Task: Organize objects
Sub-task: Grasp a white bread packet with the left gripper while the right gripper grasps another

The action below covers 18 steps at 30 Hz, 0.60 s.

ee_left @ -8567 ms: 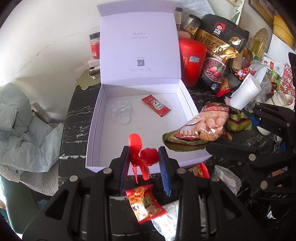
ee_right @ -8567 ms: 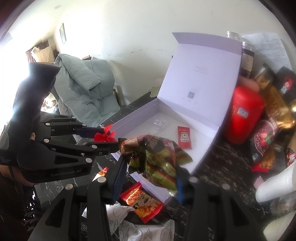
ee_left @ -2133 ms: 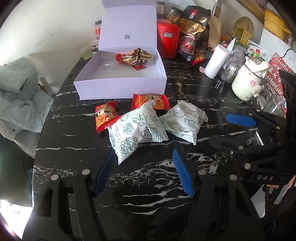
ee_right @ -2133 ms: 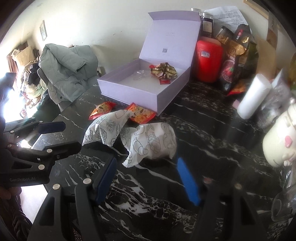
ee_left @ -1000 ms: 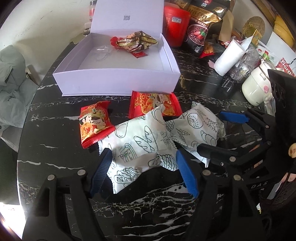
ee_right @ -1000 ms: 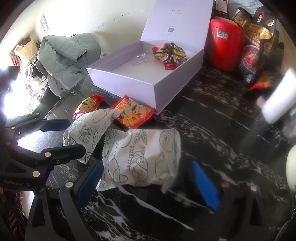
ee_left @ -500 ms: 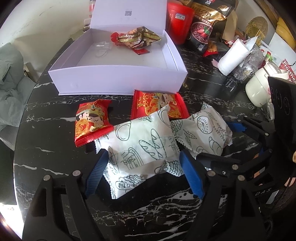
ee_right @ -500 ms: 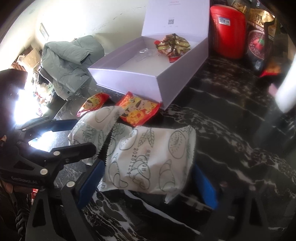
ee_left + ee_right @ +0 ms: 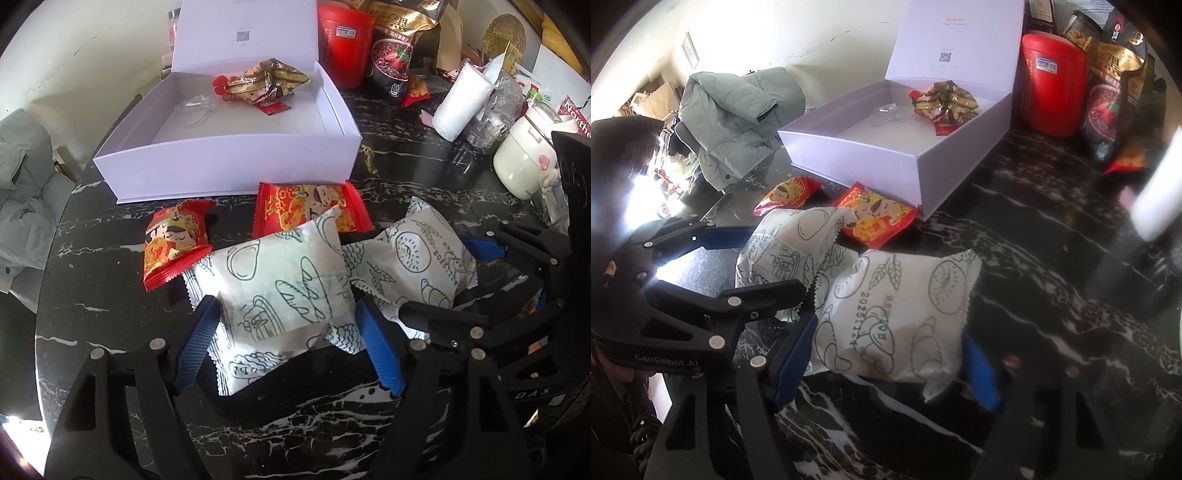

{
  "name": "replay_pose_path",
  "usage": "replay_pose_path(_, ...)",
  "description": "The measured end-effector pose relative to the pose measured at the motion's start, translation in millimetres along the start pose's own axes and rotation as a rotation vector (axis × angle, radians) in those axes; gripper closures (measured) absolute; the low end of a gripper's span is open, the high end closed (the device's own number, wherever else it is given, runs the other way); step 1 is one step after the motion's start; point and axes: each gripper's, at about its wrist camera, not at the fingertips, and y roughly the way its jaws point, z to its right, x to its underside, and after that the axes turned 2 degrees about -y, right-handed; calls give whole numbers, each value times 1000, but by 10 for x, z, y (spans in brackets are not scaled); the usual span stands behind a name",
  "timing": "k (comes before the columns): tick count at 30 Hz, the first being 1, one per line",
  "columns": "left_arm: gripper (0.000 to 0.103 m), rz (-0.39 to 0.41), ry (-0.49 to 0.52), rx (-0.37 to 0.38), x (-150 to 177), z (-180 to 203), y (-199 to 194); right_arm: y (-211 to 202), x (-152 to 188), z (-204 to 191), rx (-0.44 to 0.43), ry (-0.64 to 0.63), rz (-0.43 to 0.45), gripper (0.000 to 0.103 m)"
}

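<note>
Claws are both gaping, left claw straddling the near white packet across its width, right claw bracketing the other packet

Two red packets lie between the white packets and the box. The box is open on top.
</note>
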Motion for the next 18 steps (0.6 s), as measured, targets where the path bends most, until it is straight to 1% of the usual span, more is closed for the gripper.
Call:
replay_pose_path(5,30,-7,-1,27,85,-11,-67,-53,65,17,6,3,0,29)
replay_pose_path(8,31,-10,-2,29,152,-14,-113,-83,107,3,13,1,0,29)
replay_pose_path(11,31,-18,19,30,228,13,-162,-113,148,-44,19,-14,-6,29)
replay_pose_path(16,31,-33,49,23,370,65,-249,-168,250,-112,7,-19,-18,29)
replay_pose_path(18,30,-33,53,19,403,72,-276,-185,285,-133,-1,-20,-23,27)
